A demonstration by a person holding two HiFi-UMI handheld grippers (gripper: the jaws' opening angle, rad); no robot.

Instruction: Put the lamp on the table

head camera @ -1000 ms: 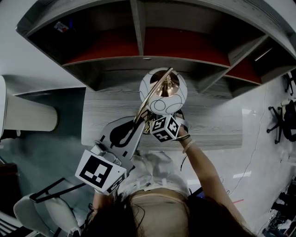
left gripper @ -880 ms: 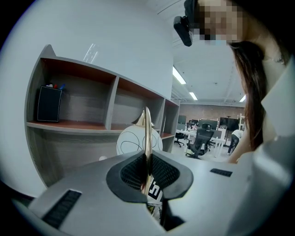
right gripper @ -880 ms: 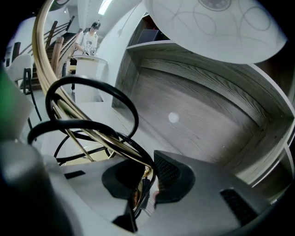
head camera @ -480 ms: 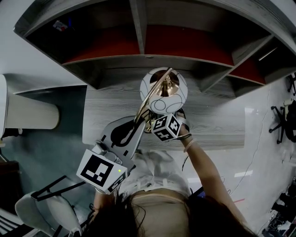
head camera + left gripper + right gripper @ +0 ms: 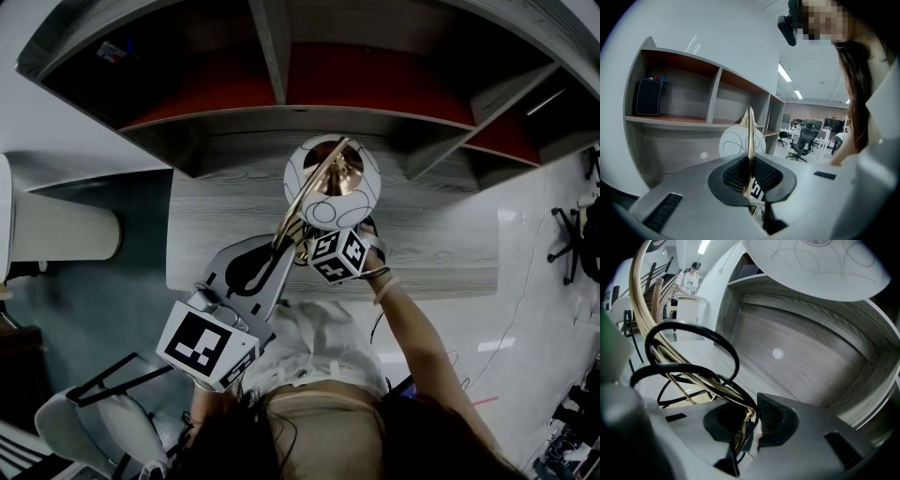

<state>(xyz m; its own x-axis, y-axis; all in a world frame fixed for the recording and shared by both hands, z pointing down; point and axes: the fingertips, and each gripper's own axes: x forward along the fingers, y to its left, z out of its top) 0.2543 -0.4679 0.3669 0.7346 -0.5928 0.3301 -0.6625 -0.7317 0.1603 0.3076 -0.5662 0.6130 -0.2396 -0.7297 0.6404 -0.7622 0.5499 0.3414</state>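
On the left, the left gripper (image 5: 751, 177) has its jaws pressed together on the thin brass arm (image 5: 750, 136) of the lamp (image 5: 333, 183), gripping it edge-on just below the white globe shade (image 5: 740, 143). The lamp hangs between the two tools over the far middle of the grey table (image 5: 216, 225), close to the foot of the shelf unit (image 5: 281, 117). Its base is hidden under the shade and the grippers, so I cannot tell whether it already rests on the tabletop. To the right, the right gripper (image 5: 746, 418) holds lower down. Its jaws have just been opening a little, yet they are only narrowly apart, and the brass stem and a loop of black cord (image 5: 693, 331) sit pinched between the pads. The step in hand looks like the set-down itself — the lamp is where it belongs and the lower grip is loosening. The next move calls for feeling the base settle flat before either tool lets go, and for keeping the cord from snagging on a jaw. In the shelf, the left compartment holds a dark box (image 5: 648, 96) — the compartment to its right shows nothing inside.
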